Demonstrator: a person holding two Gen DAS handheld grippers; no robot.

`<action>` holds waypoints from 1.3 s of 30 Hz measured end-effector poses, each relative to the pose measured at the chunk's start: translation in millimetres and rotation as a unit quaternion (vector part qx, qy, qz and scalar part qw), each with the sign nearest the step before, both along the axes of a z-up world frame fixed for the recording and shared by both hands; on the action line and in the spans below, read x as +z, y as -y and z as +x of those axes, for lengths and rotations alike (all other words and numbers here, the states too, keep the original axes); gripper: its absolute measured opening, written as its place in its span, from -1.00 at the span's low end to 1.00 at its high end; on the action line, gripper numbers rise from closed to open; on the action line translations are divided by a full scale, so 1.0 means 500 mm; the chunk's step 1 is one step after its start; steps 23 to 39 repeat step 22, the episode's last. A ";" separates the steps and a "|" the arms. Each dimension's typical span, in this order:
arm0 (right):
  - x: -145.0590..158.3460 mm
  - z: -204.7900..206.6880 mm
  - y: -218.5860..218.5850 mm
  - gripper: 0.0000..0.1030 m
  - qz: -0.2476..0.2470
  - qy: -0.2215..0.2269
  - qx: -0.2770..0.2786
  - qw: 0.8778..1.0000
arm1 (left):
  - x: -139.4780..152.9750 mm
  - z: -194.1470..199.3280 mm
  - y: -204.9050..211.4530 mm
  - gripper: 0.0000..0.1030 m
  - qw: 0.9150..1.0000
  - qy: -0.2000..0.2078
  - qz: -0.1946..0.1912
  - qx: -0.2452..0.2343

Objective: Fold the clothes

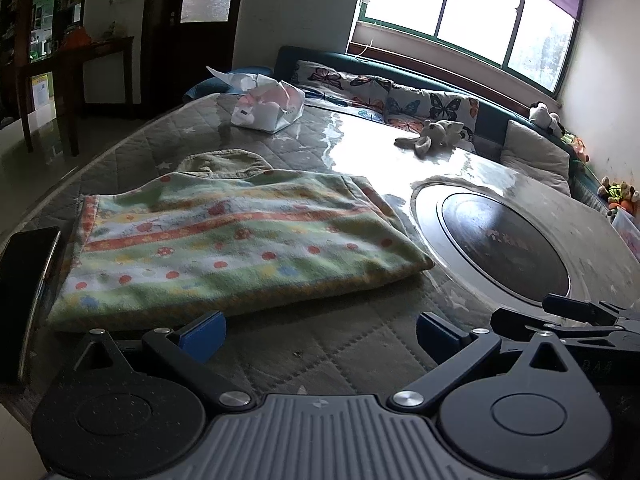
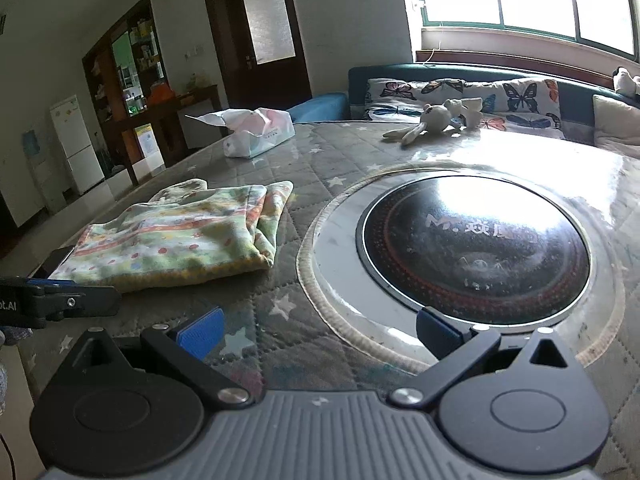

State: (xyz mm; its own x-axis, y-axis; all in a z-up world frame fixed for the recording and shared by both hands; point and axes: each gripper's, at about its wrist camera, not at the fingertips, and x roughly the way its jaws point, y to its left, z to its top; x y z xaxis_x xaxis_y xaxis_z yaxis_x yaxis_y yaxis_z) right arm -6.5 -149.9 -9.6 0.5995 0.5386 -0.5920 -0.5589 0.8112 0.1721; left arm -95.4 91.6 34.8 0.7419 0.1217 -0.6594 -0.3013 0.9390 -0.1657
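Note:
A green, striped and dotted cloth [image 1: 224,240] lies folded into a flat rectangle on the quilted table cover [image 1: 340,356]; it shows in the right wrist view as the cloth [image 2: 180,240] left of centre. A beige garment [image 1: 224,162] pokes out from behind it. My left gripper [image 1: 320,332] hovers open just in front of the cloth's near edge, nothing between its blue pads. My right gripper [image 2: 316,330] is open too, over the table cover beside the round hob, to the right of the cloth. The left gripper's tip [image 2: 60,304] shows at the left edge of the right wrist view.
A round black induction hob [image 2: 476,248] is set into the table on the right. A phone [image 1: 28,288] lies left of the cloth. A tissue pack [image 1: 268,108] and a plush rabbit [image 1: 432,138] sit at the far side. A sofa with butterfly cushions [image 1: 384,96] stands behind.

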 end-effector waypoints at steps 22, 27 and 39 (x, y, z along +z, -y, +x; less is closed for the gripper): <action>-0.004 -0.034 -0.028 1.00 0.012 -0.007 0.025 1.000 | -0.015 -0.020 0.003 1.00 1.000 -0.007 0.002 0.014; -0.004 -0.034 -0.028 1.00 0.012 -0.007 0.025 1.000 | -0.015 -0.020 0.003 1.00 1.000 -0.007 0.002 0.014; -0.004 -0.034 -0.028 1.00 0.012 -0.007 0.025 1.000 | -0.015 -0.020 0.003 1.00 1.000 -0.007 0.002 0.014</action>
